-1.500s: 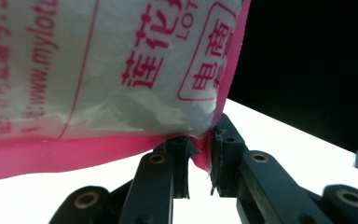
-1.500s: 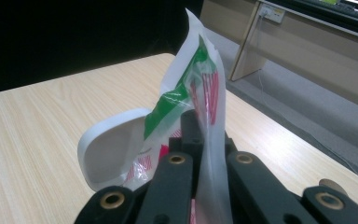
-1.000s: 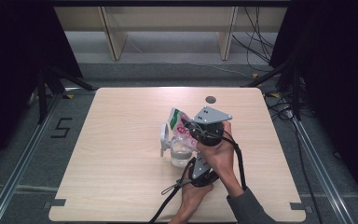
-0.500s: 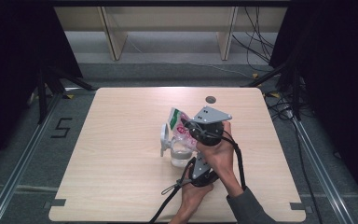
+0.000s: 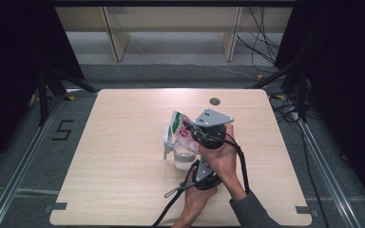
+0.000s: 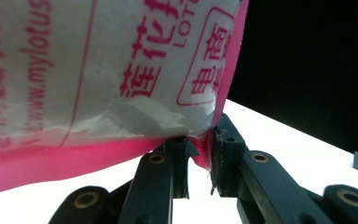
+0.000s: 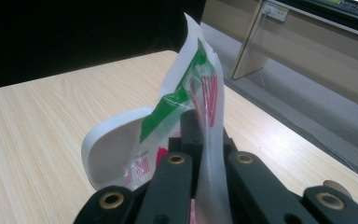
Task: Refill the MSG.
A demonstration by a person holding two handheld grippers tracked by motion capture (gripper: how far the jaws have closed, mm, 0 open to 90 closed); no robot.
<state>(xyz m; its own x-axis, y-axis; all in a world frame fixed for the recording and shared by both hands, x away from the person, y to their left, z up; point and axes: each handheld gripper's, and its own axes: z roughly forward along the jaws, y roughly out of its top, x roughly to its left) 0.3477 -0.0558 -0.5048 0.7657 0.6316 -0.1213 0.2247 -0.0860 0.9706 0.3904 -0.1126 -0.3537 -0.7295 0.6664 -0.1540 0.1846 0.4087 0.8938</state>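
Grippers first: your right gripper (image 7: 200, 140) is clamped on the top edge of the plastic bag (image 7: 193, 88), and your left gripper (image 6: 198, 156) pinches the bag's pink bottom corner. You hold the bag tilted over the clear cup (image 5: 186, 159), which sits on the table (image 5: 123, 190) beside a white scoop (image 5: 168, 141). The bag looks open. Pouring seems to be in hand, but you cannot see how much is left inside.
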